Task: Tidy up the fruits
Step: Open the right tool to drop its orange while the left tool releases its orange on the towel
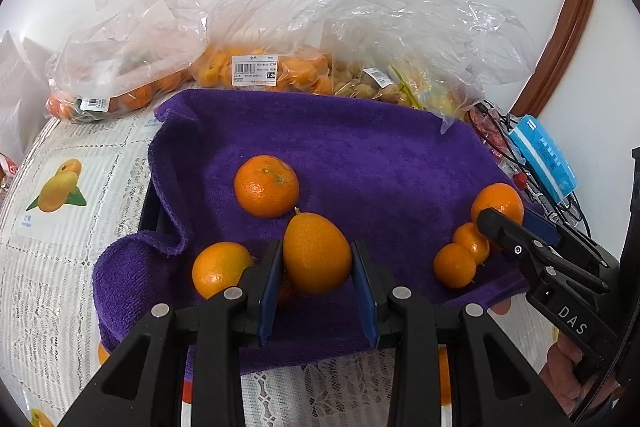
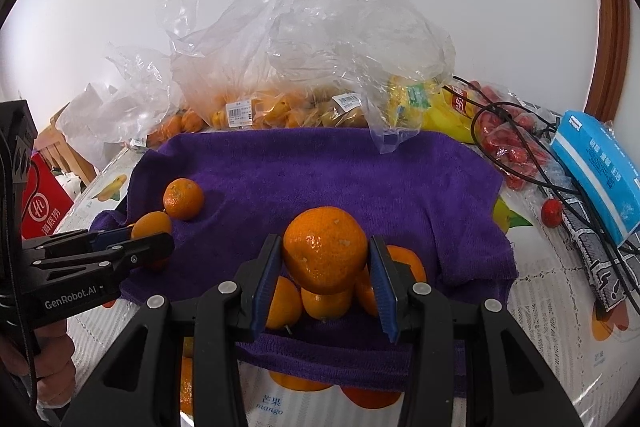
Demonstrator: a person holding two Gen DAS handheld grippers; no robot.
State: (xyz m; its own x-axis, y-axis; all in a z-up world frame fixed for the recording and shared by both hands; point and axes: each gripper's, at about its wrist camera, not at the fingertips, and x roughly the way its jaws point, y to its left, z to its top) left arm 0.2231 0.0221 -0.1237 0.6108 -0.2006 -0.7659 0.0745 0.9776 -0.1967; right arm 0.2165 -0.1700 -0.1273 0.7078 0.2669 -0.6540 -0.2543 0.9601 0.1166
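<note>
A purple towel lies over a dark tray on the table. My left gripper is shut on an oval orange fruit, held just above the towel's near edge. Beside it on the towel lie one tangerine and another. My right gripper is shut on a round tangerine, over a cluster of small oranges at the towel's front. In the right wrist view the left gripper shows at the left with its oval fruit, near a lone tangerine.
Clear plastic bags of oranges and other fruit line the back by the wall. Bananas, bagged red fruit, a black cable and a blue tissue box crowd the right. A red box sits left.
</note>
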